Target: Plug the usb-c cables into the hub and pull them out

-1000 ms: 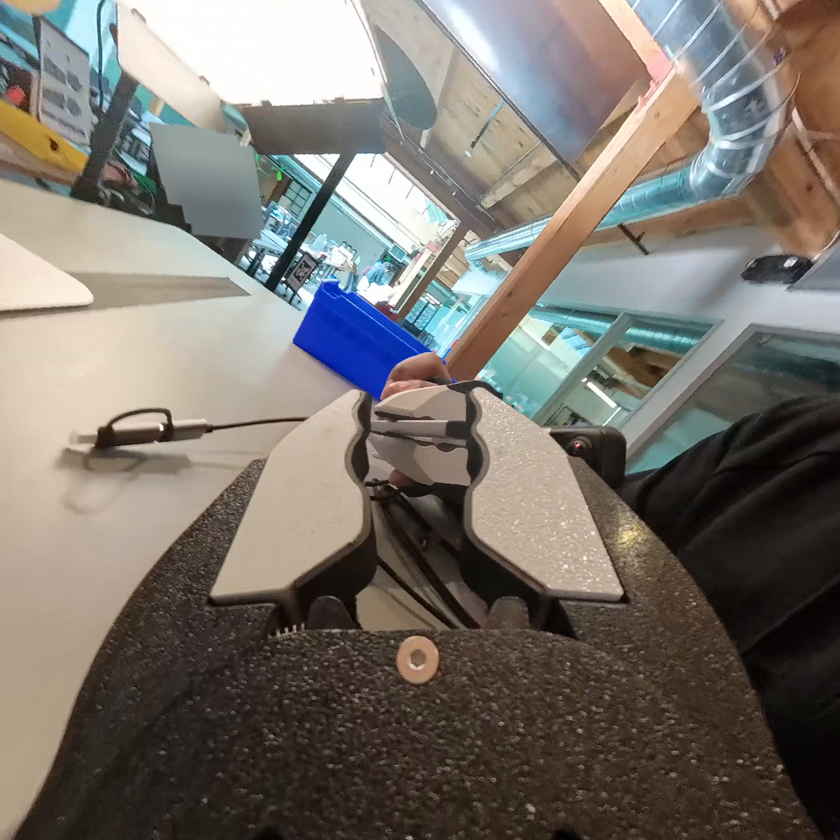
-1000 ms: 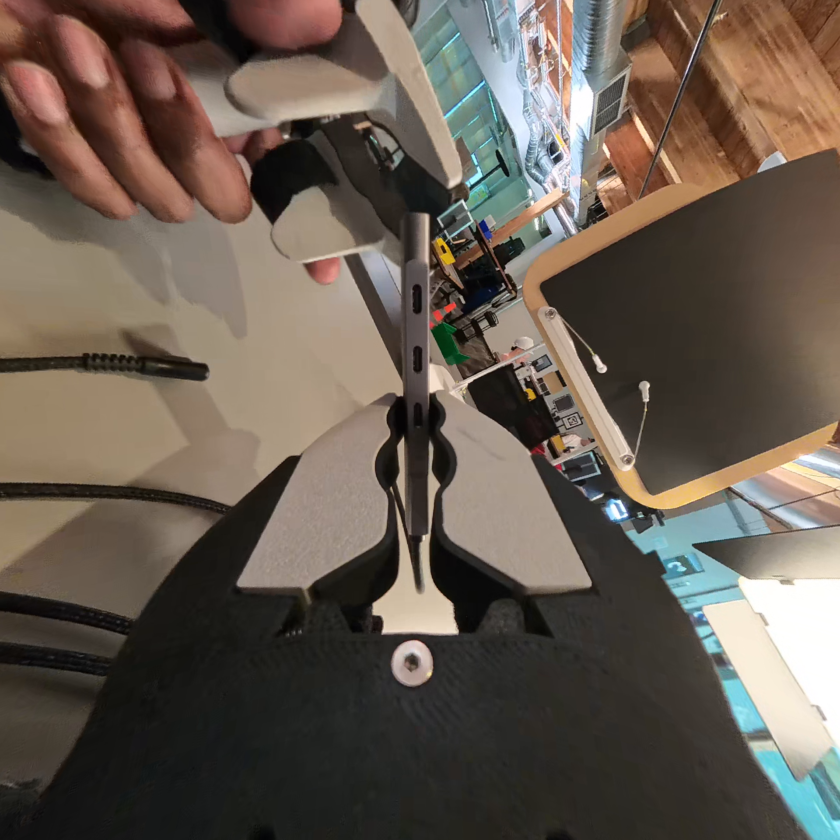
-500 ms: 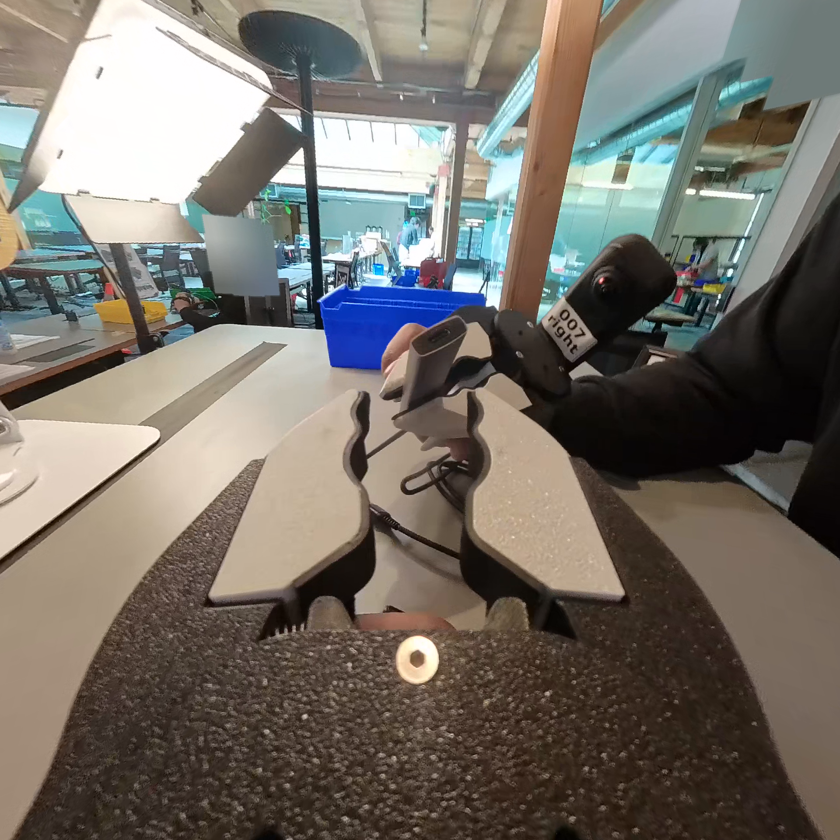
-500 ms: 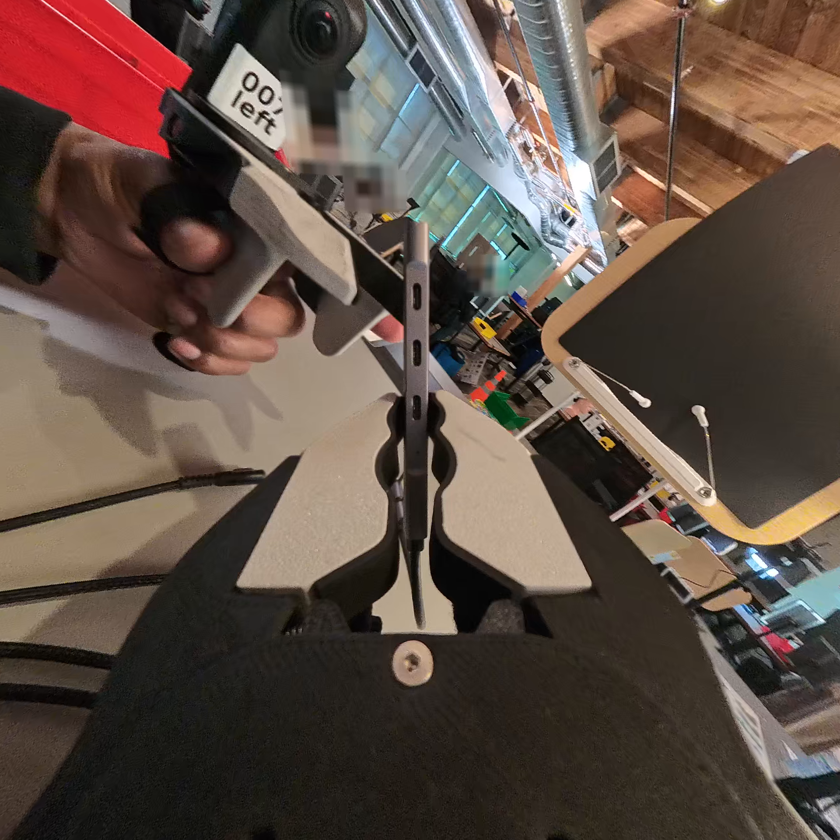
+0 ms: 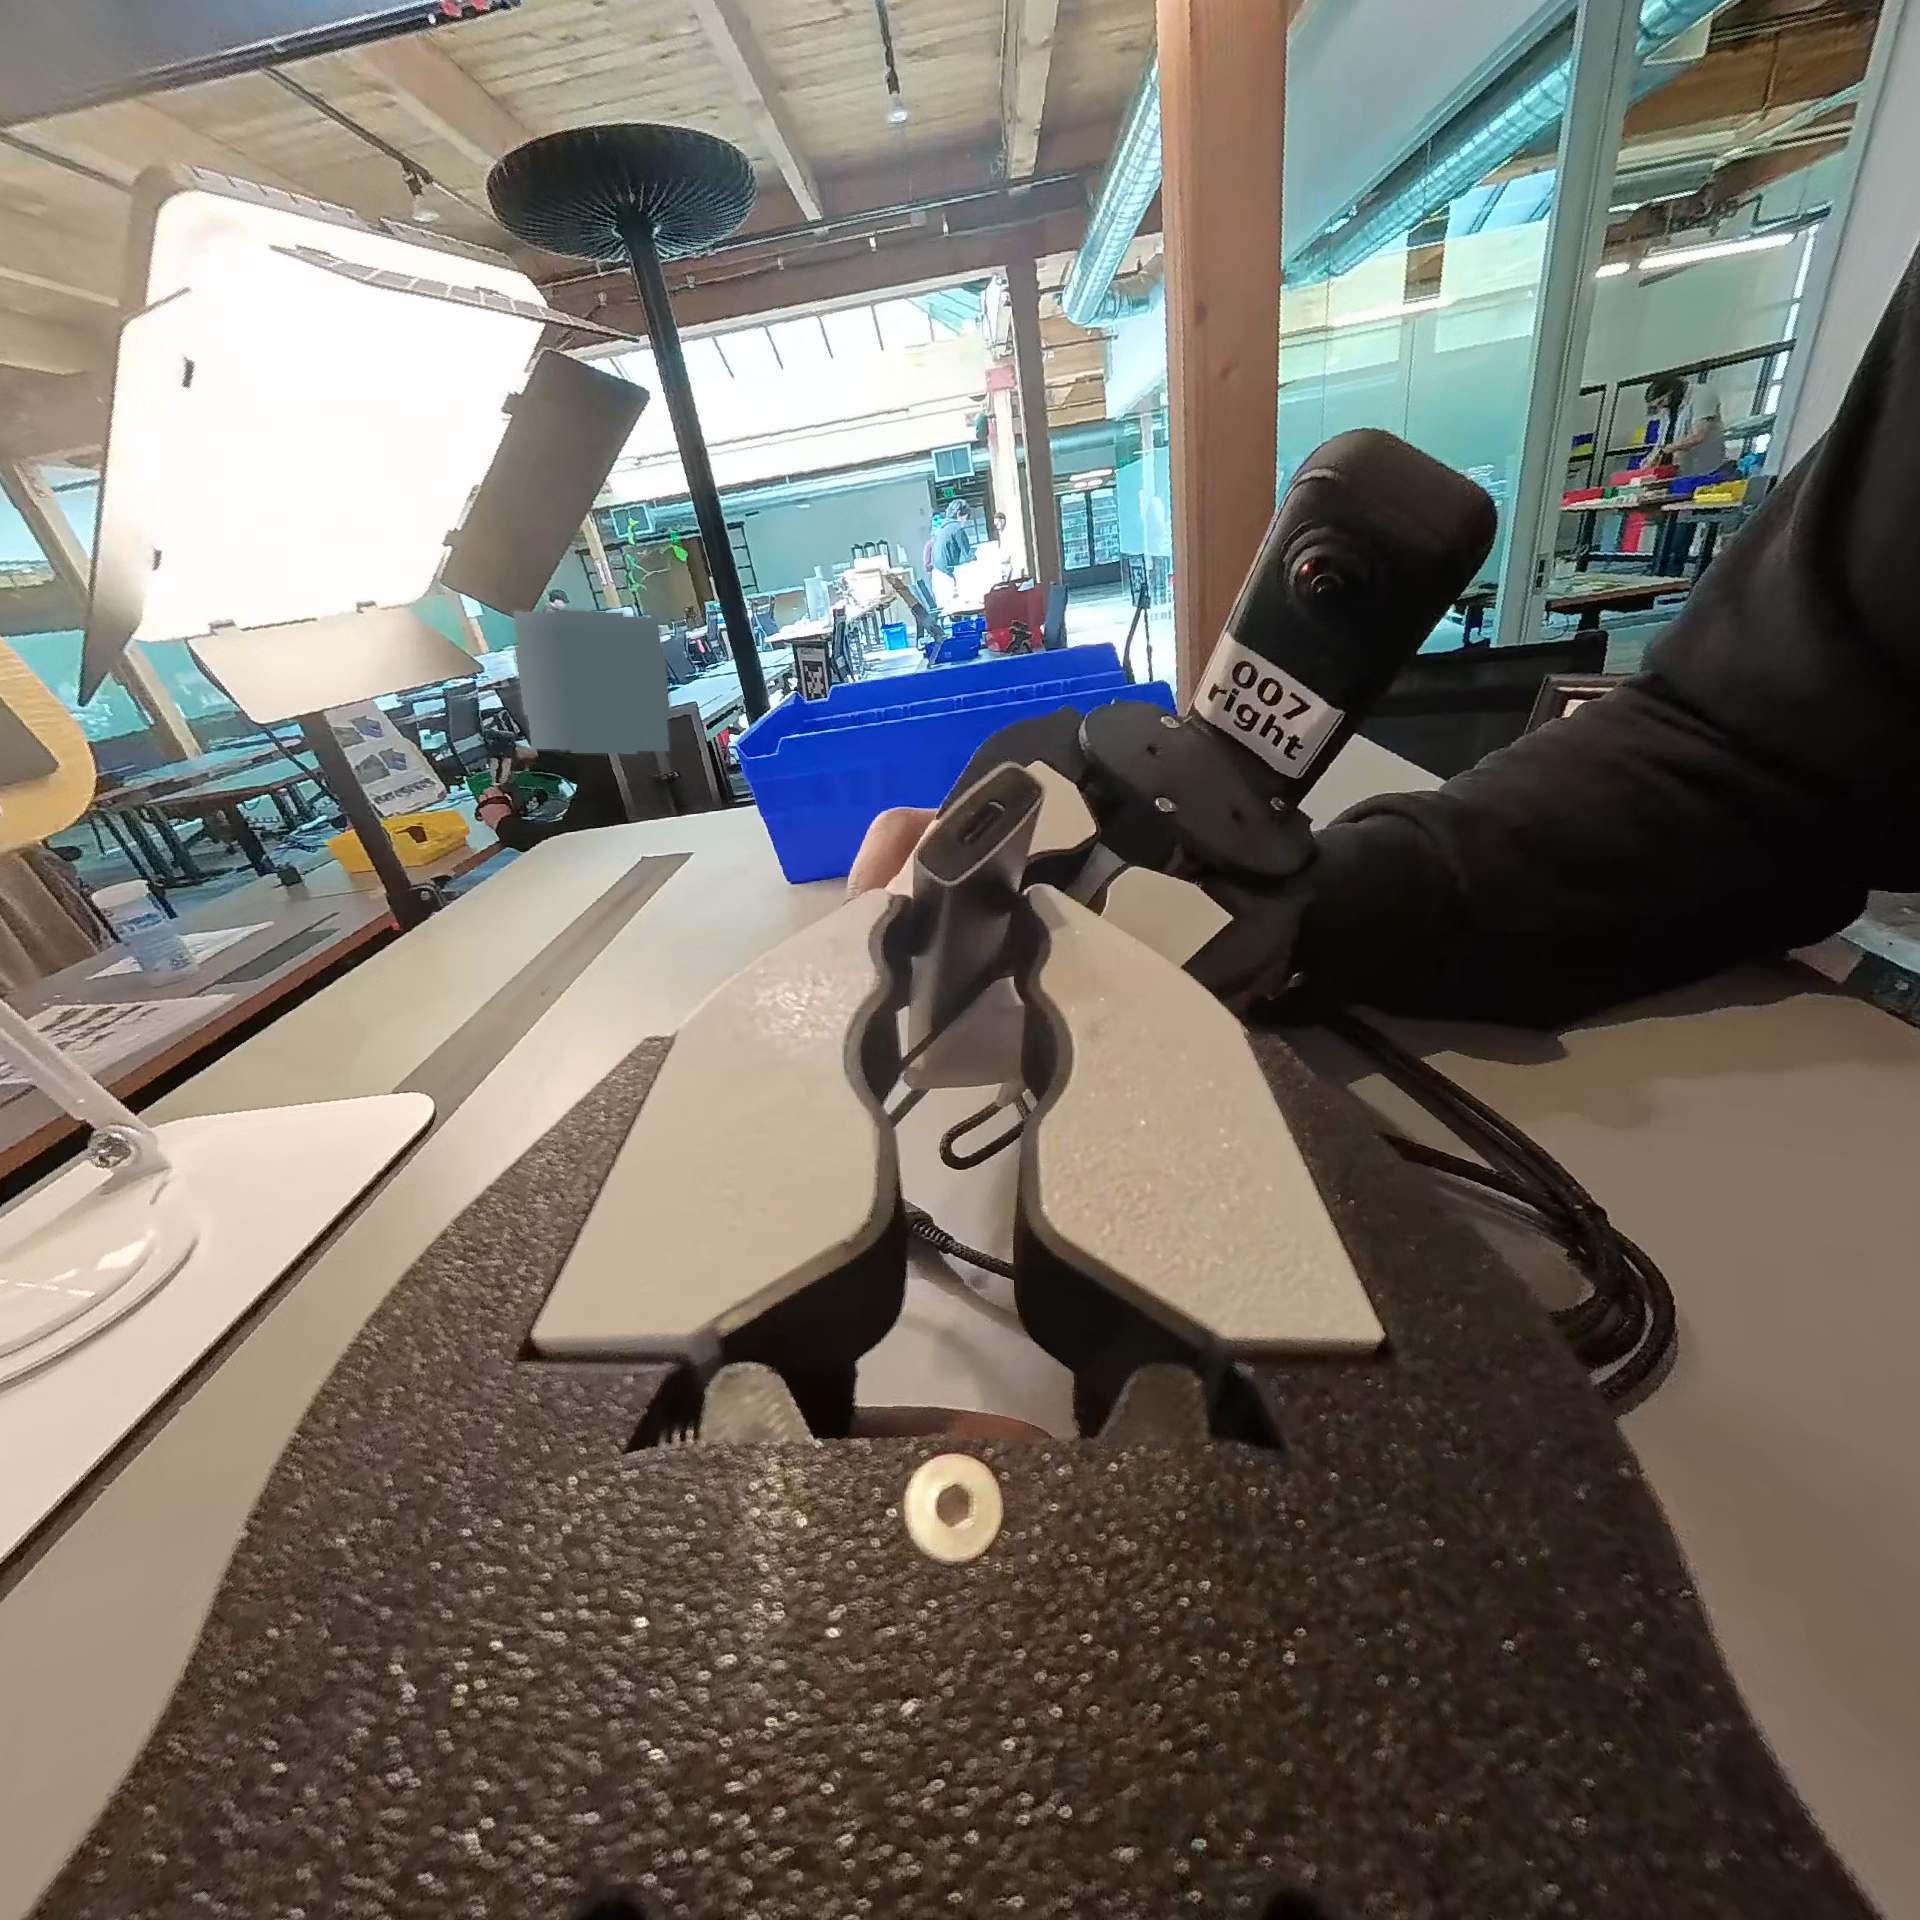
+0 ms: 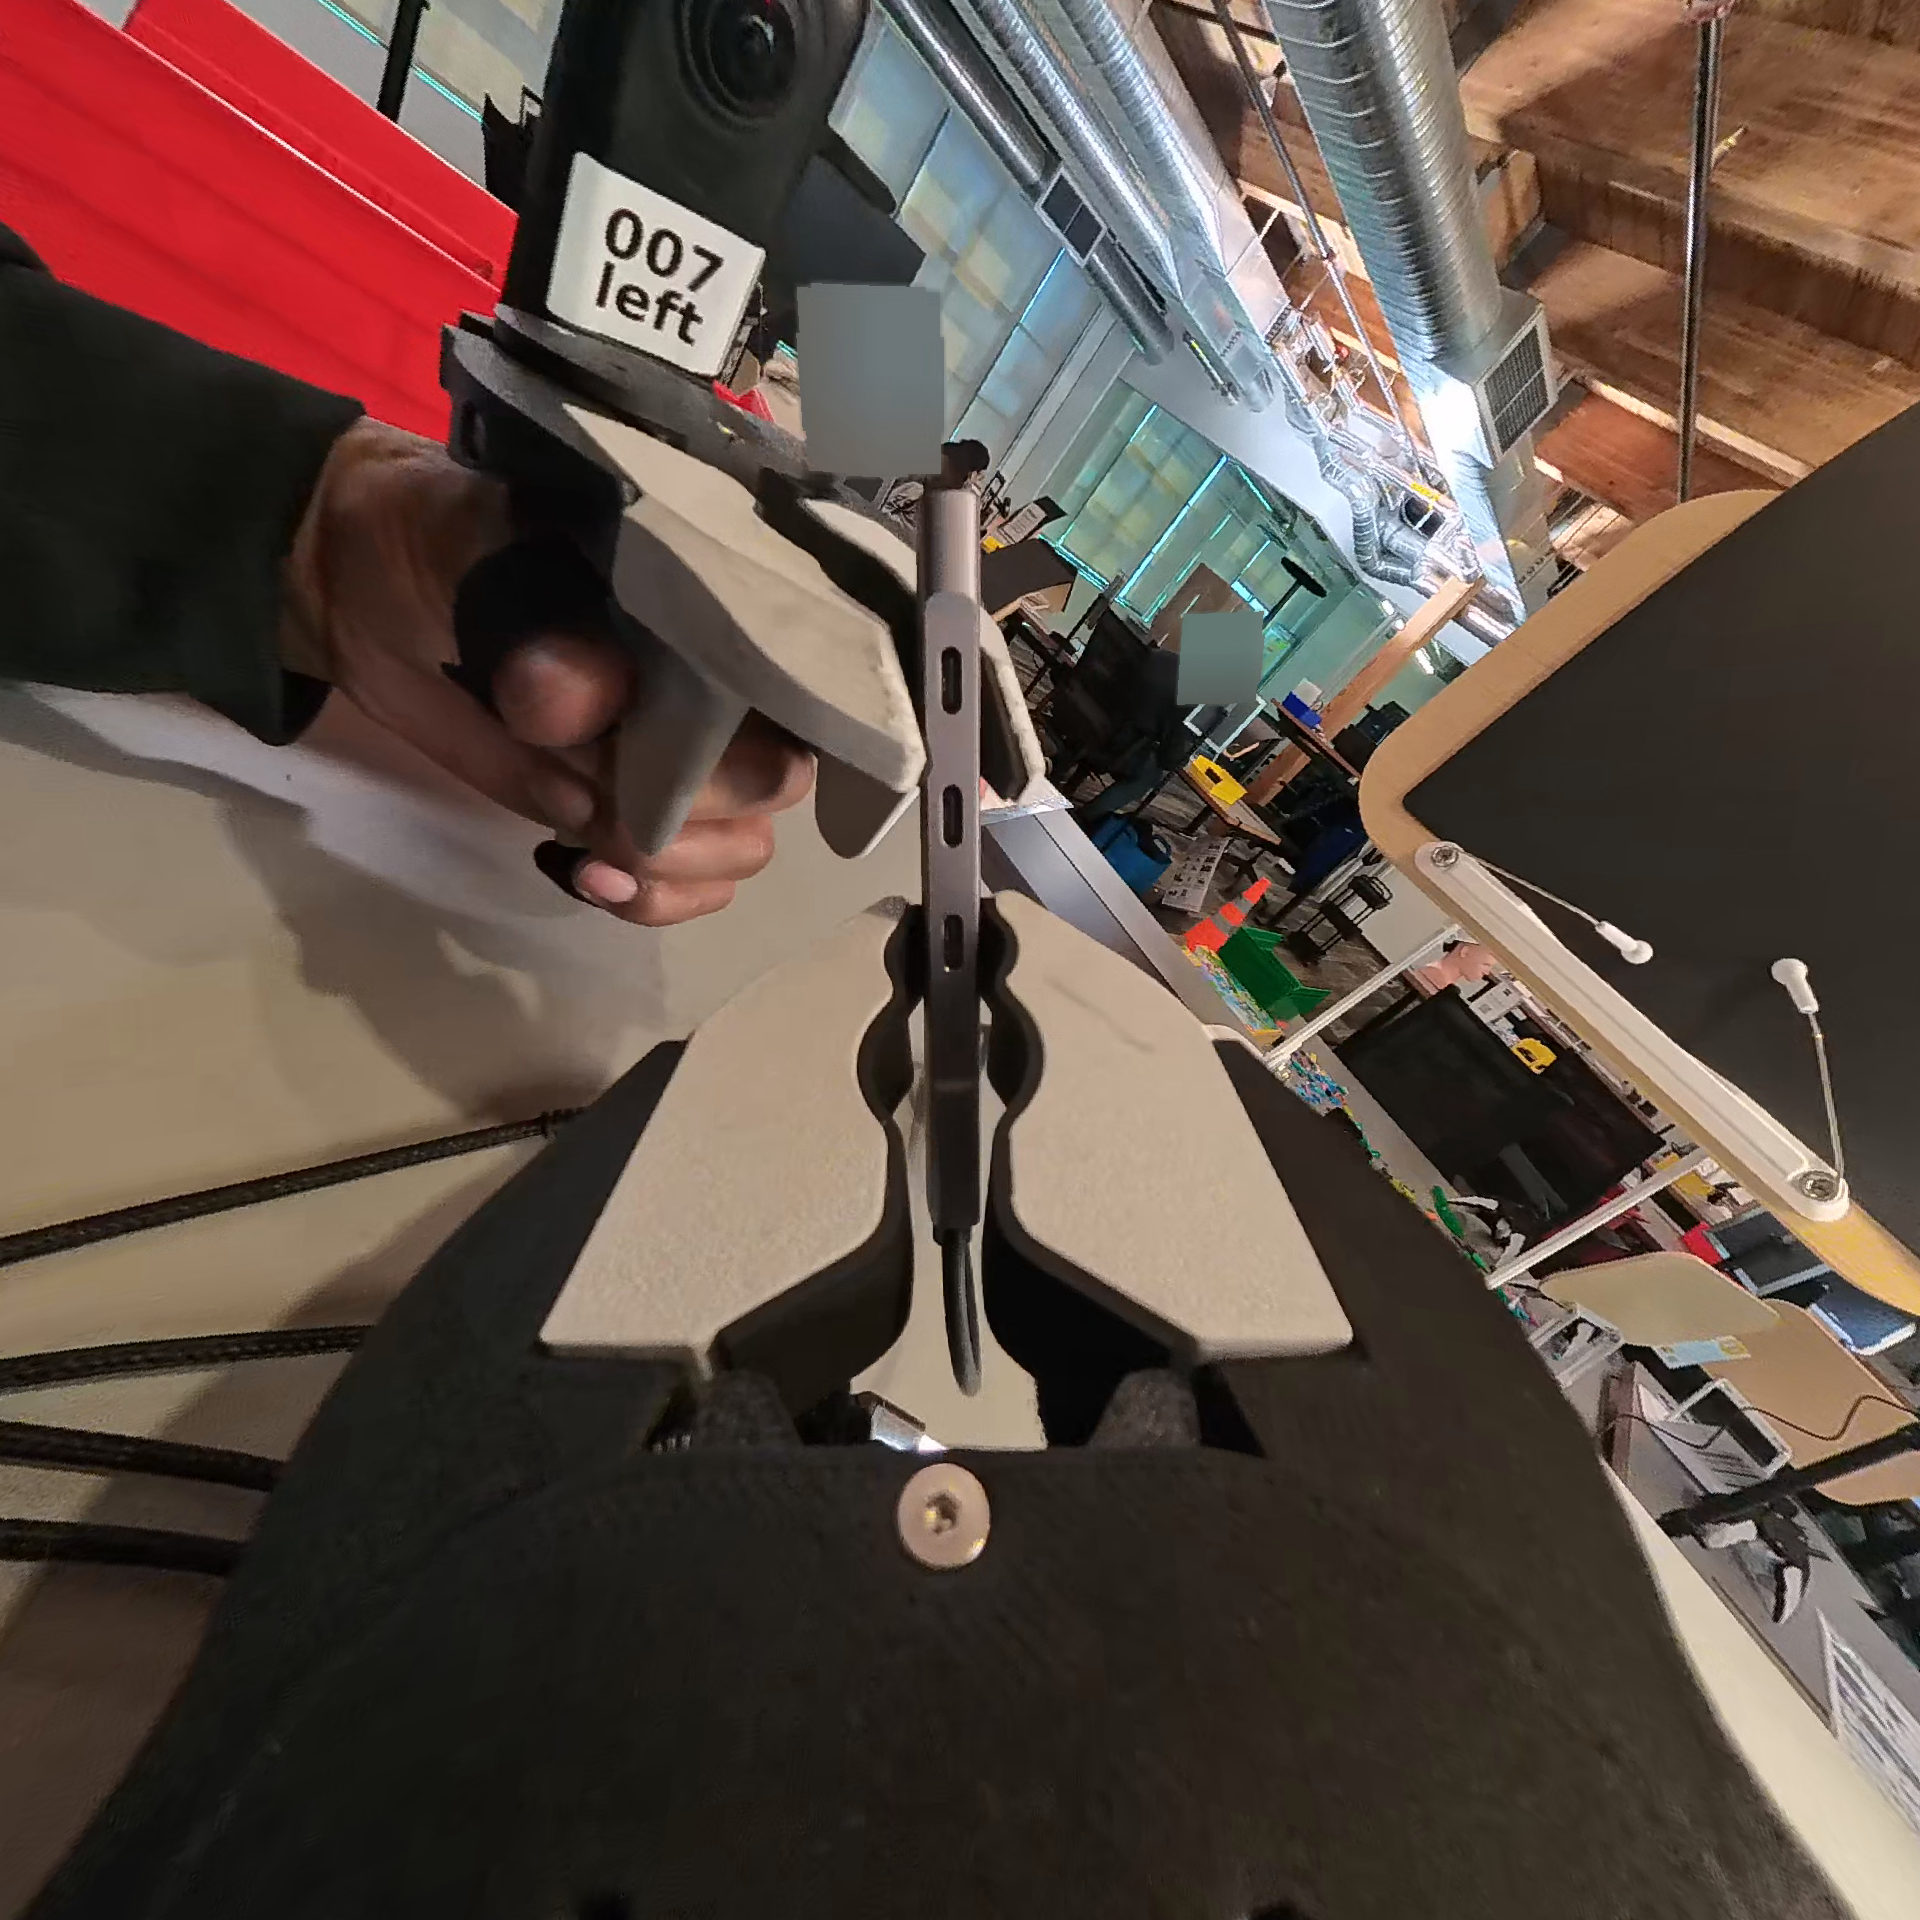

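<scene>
Our right tool (image 6: 951, 935) pinches the hub (image 6: 953, 821) upright, above the desk (image 6: 208, 997). Our left tool (image 5: 956, 935), half spread, surrounds its far end. No cable (image 6: 260, 1184) is plugged yet; next we must fetch one.

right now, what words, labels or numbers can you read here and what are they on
I won't copy wording; these bear it:
White label on the black camera, left wrist view: legible print.
White tag on the dark camera, right wrist view: legible print.
Square code sign, far back: no letters.
Papers on the side desk: too small.
</scene>
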`<state>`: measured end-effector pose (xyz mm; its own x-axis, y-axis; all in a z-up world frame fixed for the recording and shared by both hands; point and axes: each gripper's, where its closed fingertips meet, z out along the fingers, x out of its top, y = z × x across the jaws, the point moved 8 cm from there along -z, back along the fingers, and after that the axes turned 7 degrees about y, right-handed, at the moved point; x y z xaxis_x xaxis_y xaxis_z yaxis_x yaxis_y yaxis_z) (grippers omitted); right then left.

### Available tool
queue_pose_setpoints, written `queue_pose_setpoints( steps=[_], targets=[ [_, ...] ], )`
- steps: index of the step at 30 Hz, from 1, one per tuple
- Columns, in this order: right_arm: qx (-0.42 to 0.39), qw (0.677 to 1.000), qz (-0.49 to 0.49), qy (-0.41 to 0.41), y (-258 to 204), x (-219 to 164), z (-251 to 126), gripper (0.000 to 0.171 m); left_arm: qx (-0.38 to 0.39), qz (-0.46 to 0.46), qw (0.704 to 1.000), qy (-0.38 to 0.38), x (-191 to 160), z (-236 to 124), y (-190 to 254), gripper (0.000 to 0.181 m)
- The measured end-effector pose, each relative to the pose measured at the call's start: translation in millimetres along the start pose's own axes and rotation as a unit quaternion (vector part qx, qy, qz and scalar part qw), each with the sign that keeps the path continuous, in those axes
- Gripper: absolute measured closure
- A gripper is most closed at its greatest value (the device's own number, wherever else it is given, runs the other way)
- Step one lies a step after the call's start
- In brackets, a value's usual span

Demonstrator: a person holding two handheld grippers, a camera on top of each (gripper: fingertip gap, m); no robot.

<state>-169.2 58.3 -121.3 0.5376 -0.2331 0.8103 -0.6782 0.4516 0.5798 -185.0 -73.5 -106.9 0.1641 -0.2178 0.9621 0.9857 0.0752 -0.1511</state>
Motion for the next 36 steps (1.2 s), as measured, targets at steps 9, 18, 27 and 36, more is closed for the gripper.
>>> queue_pose_setpoints(
  steps=[9, 18, 27, 36],
  targets=[
    [0.002, 1.0, 0.001, -0.008, -1.2, -2.3, 1.8, 0.161, 0.002, 0.038, 0.999, -0.02, 0.3, -0.6, 0.3, 0.164],
    [-0.006, 1.0, -0.011, -0.016, -3.0, 0.0, 3.4, 0.156, -0.002, 0.046, 0.999, -0.02, 1.9, -4.7, -0.1, 0.17],
    [-0.017, 1.0, -0.022, -0.007, -4.9, 7.3, 4.5, 0.152, -0.008, 0.033, 0.999, 0.015, 6.5, -13.5, -1.1, 0.171],
    [-0.049, 0.997, -0.024, -0.051, 6.4, 1.7, 1.6, 0.154, 0.109, 0.097, 0.989, 0.028, 16.6, -26.1, -14.2, 0.172]
  ],
)
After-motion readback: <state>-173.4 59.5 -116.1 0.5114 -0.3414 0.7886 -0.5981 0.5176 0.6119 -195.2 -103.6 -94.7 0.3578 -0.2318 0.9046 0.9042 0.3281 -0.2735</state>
